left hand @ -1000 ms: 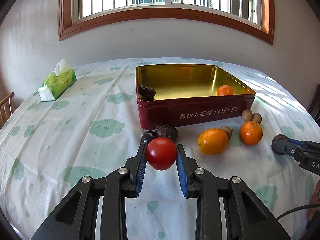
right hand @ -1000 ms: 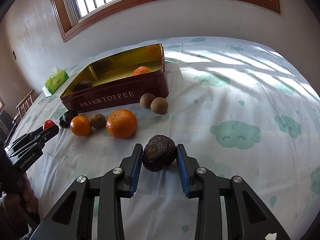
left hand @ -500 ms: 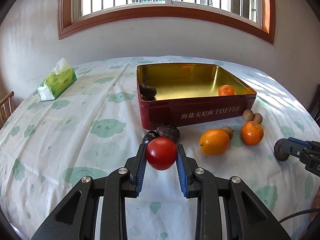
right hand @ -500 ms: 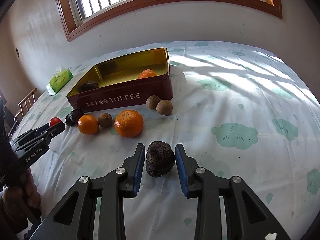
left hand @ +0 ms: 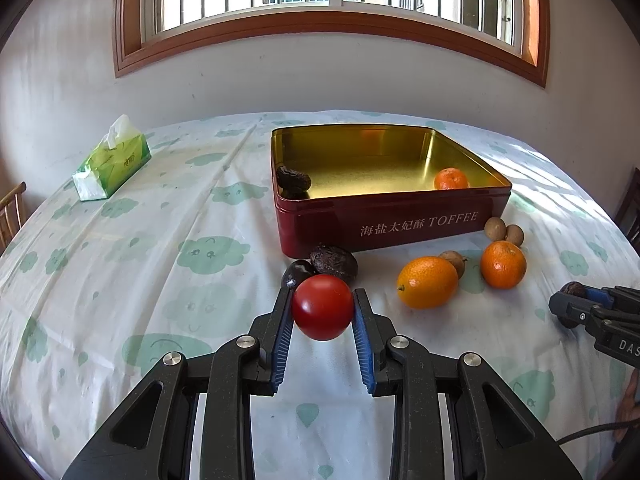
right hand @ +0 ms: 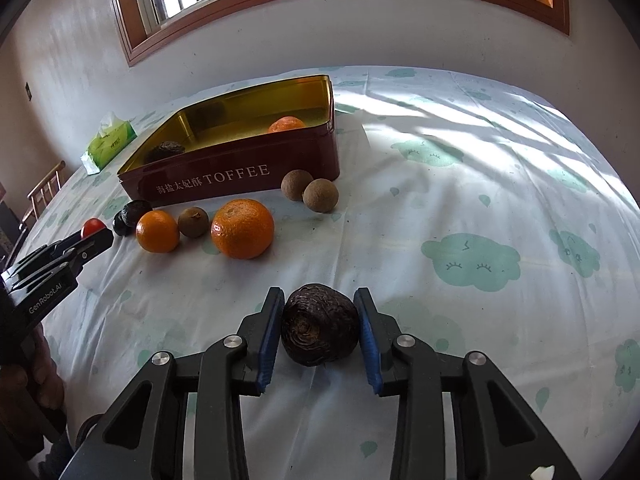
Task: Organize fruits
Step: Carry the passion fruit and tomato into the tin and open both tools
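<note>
My left gripper [left hand: 322, 314] is shut on a red tomato [left hand: 322, 313] and holds it above the tablecloth, short of the red toffee tin [left hand: 400, 224]. My right gripper [right hand: 319, 326] is shut on a dark wrinkled fruit [right hand: 319, 325], held above the cloth to the right of the loose fruit. The tin holds a dark wrinkled fruit [left hand: 293, 179] and a small orange [left hand: 451, 179]. In front of the tin lie two dark fruits [left hand: 334, 263], two oranges [left hand: 427, 282] [left hand: 503, 264] and three small brown fruits [left hand: 495, 227].
A green tissue pack [left hand: 112, 160] lies at the far left of the table. A wooden chair [left hand: 10, 216] stands beyond the left edge. The wall and window run behind the table. The tin's opening is wide with gold inner walls [right hand: 256, 108].
Both grippers have risen slightly with their fruit still held. The right gripper has tilted and lifted the dark fruit higher off the cloth.
</note>
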A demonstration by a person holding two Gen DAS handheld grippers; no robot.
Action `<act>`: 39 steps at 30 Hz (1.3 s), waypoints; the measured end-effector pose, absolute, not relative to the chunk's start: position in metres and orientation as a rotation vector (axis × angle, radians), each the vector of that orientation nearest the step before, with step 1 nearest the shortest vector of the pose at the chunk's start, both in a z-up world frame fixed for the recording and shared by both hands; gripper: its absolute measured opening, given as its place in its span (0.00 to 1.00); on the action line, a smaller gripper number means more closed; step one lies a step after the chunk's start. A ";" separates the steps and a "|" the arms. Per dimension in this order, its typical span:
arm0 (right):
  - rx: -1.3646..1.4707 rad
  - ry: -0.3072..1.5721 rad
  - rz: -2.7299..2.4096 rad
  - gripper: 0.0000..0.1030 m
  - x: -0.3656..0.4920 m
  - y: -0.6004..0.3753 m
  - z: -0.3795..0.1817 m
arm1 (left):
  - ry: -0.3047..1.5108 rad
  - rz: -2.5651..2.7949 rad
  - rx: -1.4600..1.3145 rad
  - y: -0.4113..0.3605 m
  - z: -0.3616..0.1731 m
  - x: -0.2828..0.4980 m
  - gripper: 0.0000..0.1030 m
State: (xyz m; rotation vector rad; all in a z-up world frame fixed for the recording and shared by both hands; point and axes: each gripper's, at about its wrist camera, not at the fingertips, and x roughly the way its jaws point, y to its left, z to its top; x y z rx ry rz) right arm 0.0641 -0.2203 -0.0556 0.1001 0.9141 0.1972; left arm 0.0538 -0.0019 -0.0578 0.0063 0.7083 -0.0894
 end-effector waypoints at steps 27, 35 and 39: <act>0.071 0.779 0.312 0.32 0.146 -0.172 0.011 | 0.629 -0.082 -0.052 0.007 0.013 0.120 0.29; 0.054 0.805 0.320 0.32 0.184 -0.161 0.002 | 0.659 -0.062 -0.018 -0.001 0.007 0.157 0.29; 0.053 0.822 0.312 0.32 0.197 -0.160 -0.005 | 0.679 -0.047 -0.010 -0.001 0.000 0.174 0.29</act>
